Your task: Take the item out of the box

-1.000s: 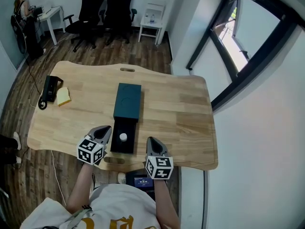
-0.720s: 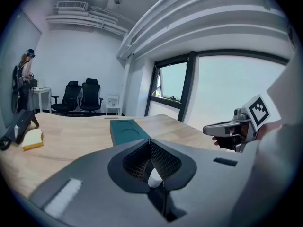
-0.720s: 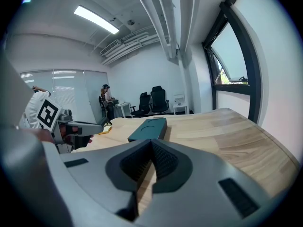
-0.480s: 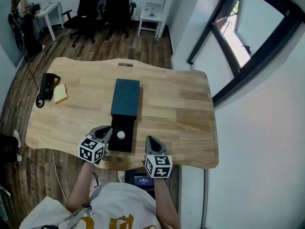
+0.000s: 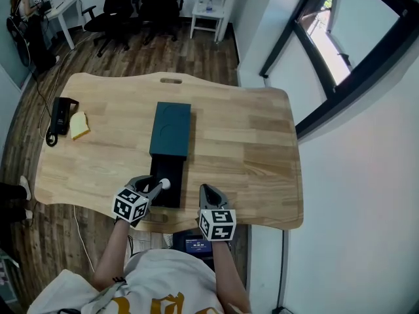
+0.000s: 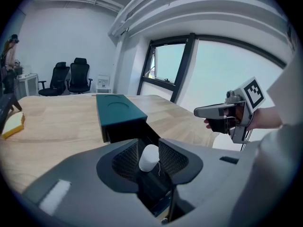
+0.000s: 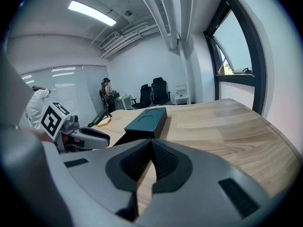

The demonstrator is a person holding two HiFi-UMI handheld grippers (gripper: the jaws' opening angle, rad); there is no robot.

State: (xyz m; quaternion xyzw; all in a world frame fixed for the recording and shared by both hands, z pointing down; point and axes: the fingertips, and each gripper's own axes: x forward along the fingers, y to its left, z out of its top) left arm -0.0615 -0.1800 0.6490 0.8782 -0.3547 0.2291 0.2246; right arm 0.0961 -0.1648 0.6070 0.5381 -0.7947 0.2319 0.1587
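A dark teal box (image 5: 170, 130) lies lengthwise on the wooden table (image 5: 249, 142), with its black inner tray (image 5: 171, 195) pulled out toward me. A small white rounded item (image 5: 165, 184) sits in that tray. My left gripper (image 5: 156, 187) has come in from the left, and its jaws are opening with the white item (image 6: 149, 157) between the mesh pads (image 6: 126, 161); I see no pad pressing on it. Right of the tray, near the table's front edge, my right gripper (image 5: 208, 191) is shut and empty. The left gripper view shows it (image 6: 208, 111) off to the right.
A black device (image 5: 60, 112) and a yellow block (image 5: 78, 125) lie at the table's far left. Office chairs (image 5: 124, 5) and a white side table (image 5: 209, 8) stand behind the table. A dark-framed window (image 5: 327, 57) runs along the right.
My left gripper has moved right to the tray, and its jaws now stand around the white item. The right gripper has hardly moved.
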